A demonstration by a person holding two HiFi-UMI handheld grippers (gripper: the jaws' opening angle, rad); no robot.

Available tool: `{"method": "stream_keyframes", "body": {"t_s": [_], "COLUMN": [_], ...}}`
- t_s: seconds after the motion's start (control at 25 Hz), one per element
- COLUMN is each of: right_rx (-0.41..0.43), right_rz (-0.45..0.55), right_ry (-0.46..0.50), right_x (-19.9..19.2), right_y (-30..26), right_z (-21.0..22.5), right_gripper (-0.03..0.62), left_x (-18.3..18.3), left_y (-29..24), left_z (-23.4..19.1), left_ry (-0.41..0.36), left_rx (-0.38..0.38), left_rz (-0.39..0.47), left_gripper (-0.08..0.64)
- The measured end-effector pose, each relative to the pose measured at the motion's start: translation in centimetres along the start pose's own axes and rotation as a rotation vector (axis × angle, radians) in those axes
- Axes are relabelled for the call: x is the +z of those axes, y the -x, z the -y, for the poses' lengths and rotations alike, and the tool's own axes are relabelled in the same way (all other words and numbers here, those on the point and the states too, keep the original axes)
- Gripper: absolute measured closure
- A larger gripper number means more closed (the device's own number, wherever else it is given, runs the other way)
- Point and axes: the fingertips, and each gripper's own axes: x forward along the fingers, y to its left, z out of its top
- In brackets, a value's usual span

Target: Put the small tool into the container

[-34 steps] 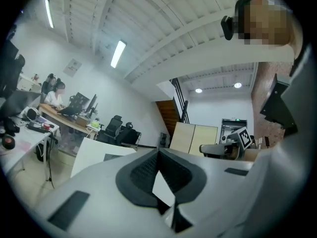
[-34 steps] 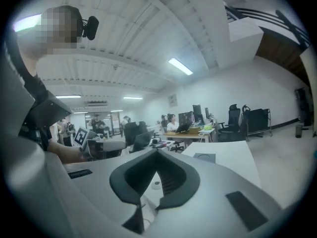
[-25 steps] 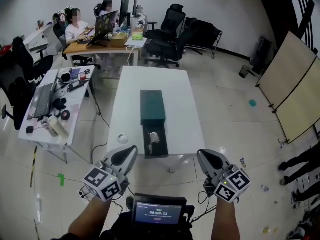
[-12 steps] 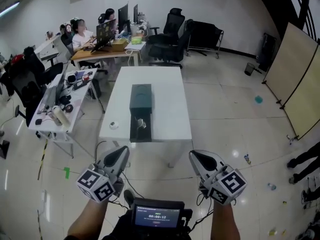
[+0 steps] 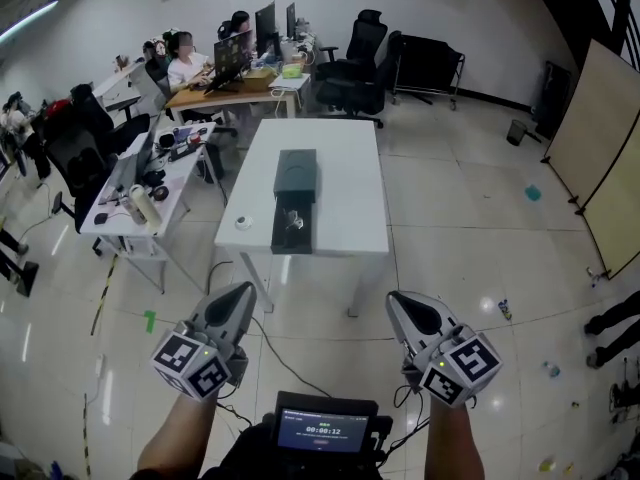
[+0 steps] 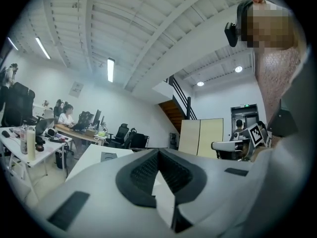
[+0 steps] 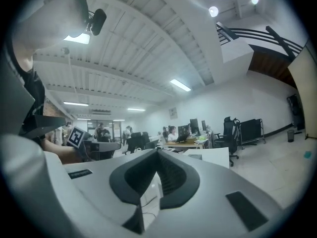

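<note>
On a white table (image 5: 343,183) well ahead of me stands a dark green container (image 5: 296,176) with its drawer (image 5: 290,230) pulled out toward me. A small pale tool (image 5: 293,220) lies in that drawer. Both grippers hang over the floor, far short of the table. My left gripper (image 5: 243,294) is shut with nothing between its jaws, and its pads (image 6: 148,170) meet at the tip. My right gripper (image 5: 398,302) is shut and empty too, its pads (image 7: 169,175) pressed together.
A small white round object (image 5: 243,223) lies on the table's left edge. Left of it stands a cluttered desk (image 5: 135,183); people sit at a desk (image 5: 225,88) further back, with black office chairs (image 5: 365,63) nearby. Boards (image 5: 600,158) lean at the right. A cable (image 5: 265,333) trails across the floor.
The table and the container have drawn away and now look smaller and farther off. Both grippers stayed shut and low in the view, held about as before.
</note>
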Motion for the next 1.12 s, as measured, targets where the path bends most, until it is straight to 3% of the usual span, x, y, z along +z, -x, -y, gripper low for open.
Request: {"method": "stream_keyframes", "body": {"t_s": [0.24,0.4,0.56,1.12], "right_rx": [-0.026,-0.076,-0.07,-0.072], "right_rz": [0.038,0.026,0.006,-0.007], "right_ry": [0.053,0.016,0.009,0.036], "right_x": [1.2,0.8,0.6,1.2], "right_y": [-1.1,-2.6,-3.3,-4.5], "right_z": [-6.3,-8.6,-11.4,-14.3], "right_gripper": [0.586,0.586,0.586,0.586], "left_x": [1.6,2.2,2.9,3.5], "left_y": [6.1,9.1,11.1,13.6], "left_z": [-2.8,-5.2,-5.9,-6.4], "left_ry": [-0.01,-0.006,-0.027,0.015], "left_rx": [-0.01,0.019,-0.003,-0.04], "left_rz": [0.017,0.031,0.03,0.049], "left_gripper": [0.537,0.537,0.537,0.537]}}
